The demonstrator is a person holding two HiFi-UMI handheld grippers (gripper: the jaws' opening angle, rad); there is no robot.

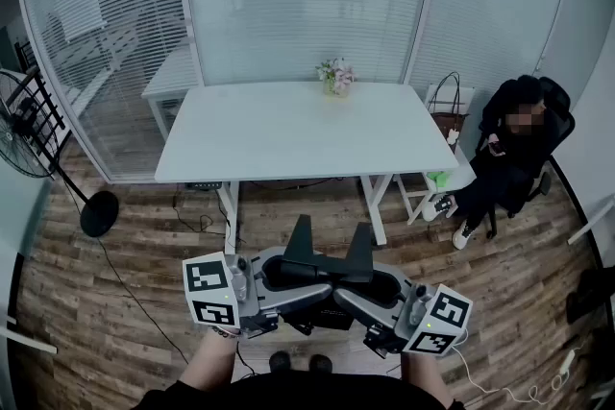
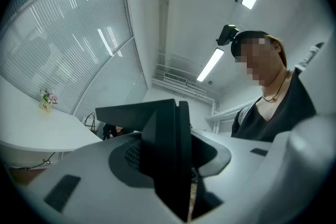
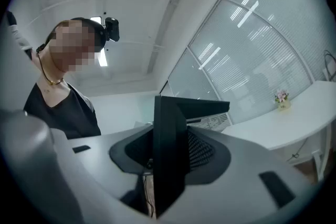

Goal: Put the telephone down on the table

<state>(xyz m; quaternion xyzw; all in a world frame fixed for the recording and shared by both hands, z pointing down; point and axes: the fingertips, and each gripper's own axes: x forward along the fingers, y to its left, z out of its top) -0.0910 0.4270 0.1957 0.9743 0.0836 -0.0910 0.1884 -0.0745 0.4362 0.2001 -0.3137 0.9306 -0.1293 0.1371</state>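
Close to the body, left tongs (image 2: 177,128) and right tongs (image 3: 169,128) look closed, empty; no telephone shows. Probably stiff, light, slick plastic: pinch its narrow middle.

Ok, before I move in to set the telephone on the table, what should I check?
1. Holding the telephone: not ok; none shows in any view.
2. Left gripper: not ok; tongs together, nothing between.
3. Right gripper: not ok; tongs together, nothing between.
4. White rectangular table top free: ok; only a small pot of pink flowers at its far edge.
5. Reach: not ok; both grippers hang short of the table, over the wooden floor.
6. Seated person in black: ok; right of the table, apart from it.
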